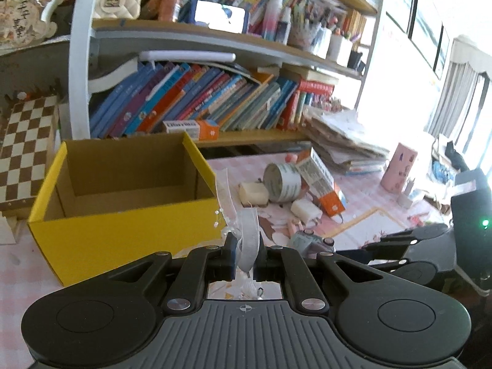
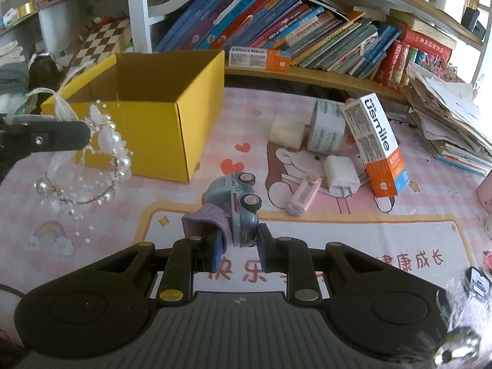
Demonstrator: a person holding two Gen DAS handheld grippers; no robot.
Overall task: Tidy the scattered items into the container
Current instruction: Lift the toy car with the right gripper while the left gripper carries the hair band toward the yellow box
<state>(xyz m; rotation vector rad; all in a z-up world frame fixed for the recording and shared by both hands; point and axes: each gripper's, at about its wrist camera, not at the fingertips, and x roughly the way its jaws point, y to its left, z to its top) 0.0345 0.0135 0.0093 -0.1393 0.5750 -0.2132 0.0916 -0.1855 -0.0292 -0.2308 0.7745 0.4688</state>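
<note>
The open yellow cardboard box (image 1: 123,227) (image 2: 160,113) stands on the pink mat, empty inside. My left gripper (image 1: 244,252) is shut on a white ribbon and pearl headband (image 1: 247,240); in the right wrist view the headband (image 2: 107,153) hangs from that gripper just in front of the box. My right gripper (image 2: 238,246) is shut on a blue toy car (image 2: 236,203) with a purple part, held low over the mat. The car also shows in the left wrist view (image 1: 310,241).
Scattered on the mat: a roll of tape (image 2: 327,126), an orange-and-white Usmile box (image 2: 376,141), two white blocks (image 2: 286,130) (image 2: 341,172), a pink clip (image 2: 303,198). A bookshelf (image 2: 307,73) runs behind; a paper stack (image 2: 446,123) lies at right.
</note>
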